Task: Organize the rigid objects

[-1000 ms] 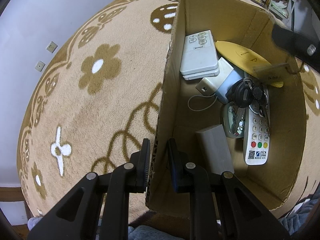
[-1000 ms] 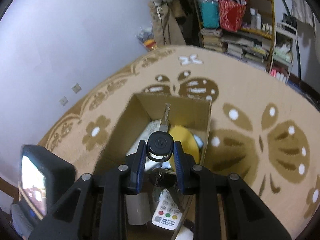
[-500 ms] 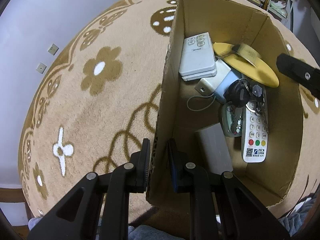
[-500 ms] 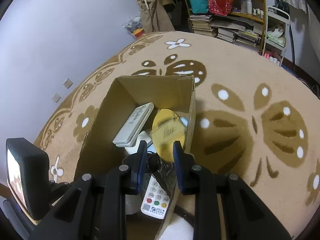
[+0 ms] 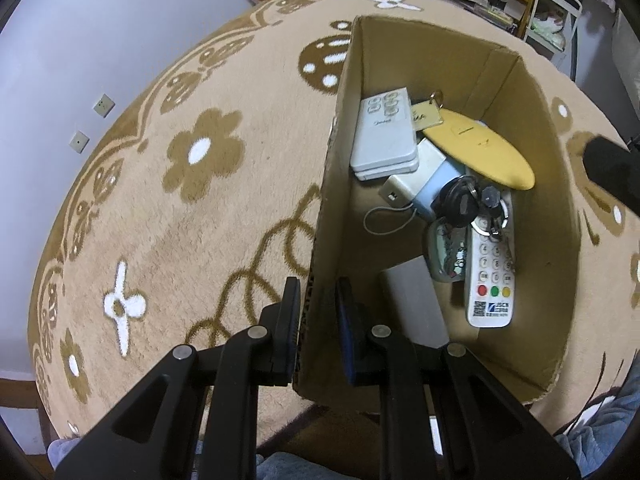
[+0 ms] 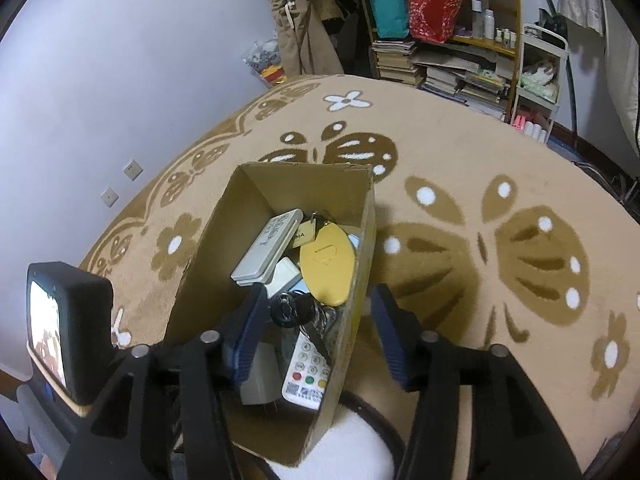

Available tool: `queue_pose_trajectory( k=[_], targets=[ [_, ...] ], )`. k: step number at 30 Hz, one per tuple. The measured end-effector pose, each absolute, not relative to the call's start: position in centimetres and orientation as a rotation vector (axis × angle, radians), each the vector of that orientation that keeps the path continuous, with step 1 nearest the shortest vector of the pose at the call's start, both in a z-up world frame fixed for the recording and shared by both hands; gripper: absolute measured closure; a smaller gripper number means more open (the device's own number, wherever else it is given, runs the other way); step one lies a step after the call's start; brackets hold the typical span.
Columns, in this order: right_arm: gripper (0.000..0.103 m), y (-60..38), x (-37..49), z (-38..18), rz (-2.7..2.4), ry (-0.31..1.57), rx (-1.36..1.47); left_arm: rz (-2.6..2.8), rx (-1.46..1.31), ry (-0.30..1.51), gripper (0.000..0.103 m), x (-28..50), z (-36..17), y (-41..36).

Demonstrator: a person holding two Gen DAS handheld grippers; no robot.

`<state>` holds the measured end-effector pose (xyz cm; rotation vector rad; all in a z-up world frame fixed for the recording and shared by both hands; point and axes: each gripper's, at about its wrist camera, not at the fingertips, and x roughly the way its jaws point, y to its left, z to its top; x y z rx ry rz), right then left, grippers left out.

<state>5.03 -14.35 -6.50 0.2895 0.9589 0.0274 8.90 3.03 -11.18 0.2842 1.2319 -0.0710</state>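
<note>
A cardboard box [image 5: 528,152] [image 6: 208,264] stands on the carpet. My left gripper [image 5: 317,316] is shut on the box's near left wall. Inside lie two white remotes [image 5: 384,136] [image 5: 490,280], a yellow oval case [image 5: 480,148] [image 6: 327,264], a black car key with a key bunch [image 5: 460,200] [image 6: 292,312], a brass tag [image 5: 426,114], a white-and-blue charger [image 5: 420,188] and a grey block [image 5: 414,300]. My right gripper [image 6: 318,320] is open and empty above the box's right wall, over the keys.
A tan carpet with brown flowers and butterflies [image 6: 520,240] surrounds the box. A pale wall with sockets [image 6: 132,168] is at the left. Shelves with books and bags [image 6: 440,40] stand at the back. The left gripper's screen [image 6: 48,320] shows at the lower left.
My right gripper opened and let the black car key drop into the box, where it lies on the key bunch. The left gripper kept its hold on the wall.
</note>
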Motion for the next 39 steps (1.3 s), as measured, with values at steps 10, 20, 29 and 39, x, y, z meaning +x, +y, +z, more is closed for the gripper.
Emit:
queue_pose_trajectory(
  k=[10, 20, 29, 39],
  targets=[
    [0.022, -15.5, 1.9, -5.1, -0.006, 0.948, 0.295, -0.134, 0.298, 1.127, 0.083, 7.1, -7.7, 2.0],
    [0.0, -15.8, -1.6, -3.2, -0.069, 0.85, 0.244, -0.163, 0.3, 1.013, 0.046, 4.6, -4.4, 1.7],
    [0.0, -15.4, -4.5, -2.4, -0.107, 0.771, 0.207, -0.134, 0.371, 0.898, 0.02, 2.2, -2.9, 1.6],
    [0.0, -16.3, -8.9, -0.8, -0.168, 0.619, 0.232, -0.181, 0.296, 0.798, 0.015, -0.7, -0.8, 2.6]
  ],
)
